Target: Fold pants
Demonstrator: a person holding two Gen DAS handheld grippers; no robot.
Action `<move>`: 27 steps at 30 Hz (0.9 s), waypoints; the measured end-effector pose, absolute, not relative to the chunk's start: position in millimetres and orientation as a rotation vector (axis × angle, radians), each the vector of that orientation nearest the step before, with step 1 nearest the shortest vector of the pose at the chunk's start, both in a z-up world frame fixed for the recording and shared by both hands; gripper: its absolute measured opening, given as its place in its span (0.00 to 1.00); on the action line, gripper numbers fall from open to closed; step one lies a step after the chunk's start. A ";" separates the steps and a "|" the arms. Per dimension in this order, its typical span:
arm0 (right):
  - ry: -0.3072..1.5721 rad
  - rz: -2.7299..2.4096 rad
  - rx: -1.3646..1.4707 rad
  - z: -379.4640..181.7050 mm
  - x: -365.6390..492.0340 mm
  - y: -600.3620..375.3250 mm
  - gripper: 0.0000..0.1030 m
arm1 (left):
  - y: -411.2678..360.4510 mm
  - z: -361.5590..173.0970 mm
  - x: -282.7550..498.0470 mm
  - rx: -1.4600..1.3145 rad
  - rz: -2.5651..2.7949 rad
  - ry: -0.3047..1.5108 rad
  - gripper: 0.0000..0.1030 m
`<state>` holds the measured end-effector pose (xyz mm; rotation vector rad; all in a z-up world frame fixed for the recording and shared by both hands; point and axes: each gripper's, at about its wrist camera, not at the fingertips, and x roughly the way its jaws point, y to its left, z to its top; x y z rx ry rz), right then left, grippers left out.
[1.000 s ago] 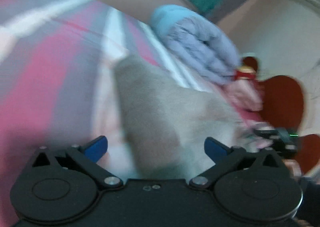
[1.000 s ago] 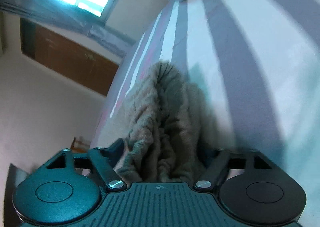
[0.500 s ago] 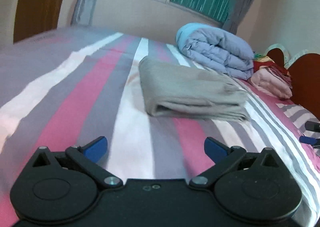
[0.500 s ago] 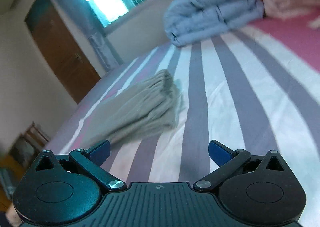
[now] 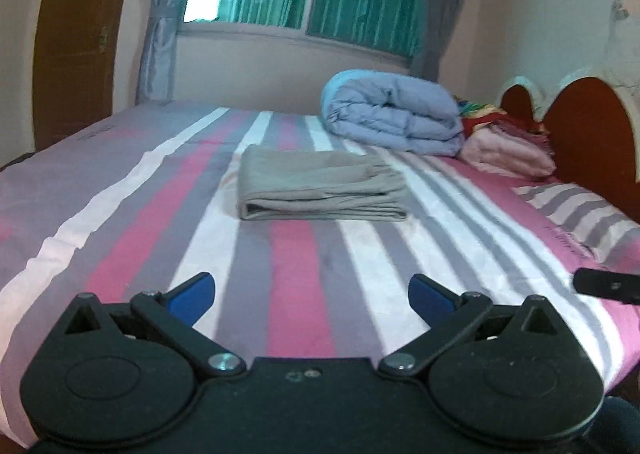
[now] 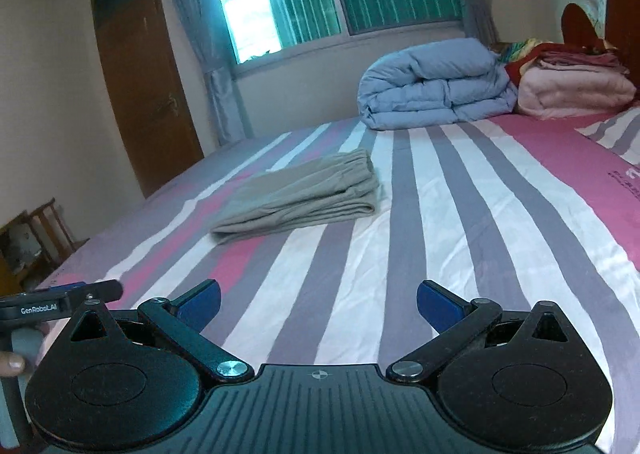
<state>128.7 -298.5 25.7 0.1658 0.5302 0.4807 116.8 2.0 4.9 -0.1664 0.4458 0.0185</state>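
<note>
The grey-beige pants [image 5: 320, 188] lie folded in a flat rectangle on the striped bed [image 5: 296, 278]. They also show in the right wrist view [image 6: 304, 196], left of centre. My left gripper [image 5: 311, 296] is open and empty, held back near the bed's front edge, well short of the pants. My right gripper [image 6: 319, 304] is open and empty, also well back from the pants. The left gripper's body [image 6: 60, 300] shows at the left edge of the right wrist view.
A rolled blue duvet [image 5: 394, 120] lies behind the pants. Folded pink and red bedding [image 5: 508, 148] sits by the wooden headboard [image 5: 588, 126]. A striped pillow [image 5: 576, 214] lies at right. A window, curtains and a brown door [image 6: 148, 94] stand behind.
Both grippers let go of the pants and drew back toward the bed's front edge. The pants, one second ago between the fingers, now lie folded and alone on the bed.
</note>
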 end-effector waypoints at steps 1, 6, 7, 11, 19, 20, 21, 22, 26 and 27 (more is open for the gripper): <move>0.531 0.477 0.169 28.0 120.3 -297.8 1.00 | -3.4 7.3 109.3 -0.156 0.015 0.438 0.94; 0.502 0.485 0.176 37.3 90.1 -298.7 1.00 | -20.2 12.8 79.2 -0.127 0.002 0.410 0.94; 0.489 0.484 0.170 40.3 83.9 -299.0 1.00 | -21.7 13.2 73.4 -0.122 0.001 0.403 0.94; 0.435 0.485 0.134 44.2 63.4 -301.6 1.00 | -27.3 14.8 56.7 -0.094 0.013 0.356 0.94; 0.393 0.494 0.120 22.4 44.0 -301.5 1.00 | -25.6 2.1 41.4 -0.100 0.045 0.326 0.94; 0.399 0.493 0.114 20.4 44.5 -300.3 1.00 | -25.3 0.9 41.8 -0.101 0.045 0.326 0.94; 0.400 0.491 0.110 18.6 44.6 -299.2 1.00 | -25.3 -0.6 41.7 -0.101 0.041 0.323 0.94; 0.397 0.492 0.109 16.9 44.8 -298.4 1.00 | -25.5 -2.5 42.2 -0.097 0.037 0.319 0.94; 0.397 0.481 0.104 11.7 47.1 -296.2 1.00 | -27.0 -9.0 44.1 -0.088 0.029 0.310 0.94; 0.400 0.478 0.107 10.1 47.5 -296.3 1.00 | -27.2 -10.5 44.9 -0.089 0.027 0.314 0.94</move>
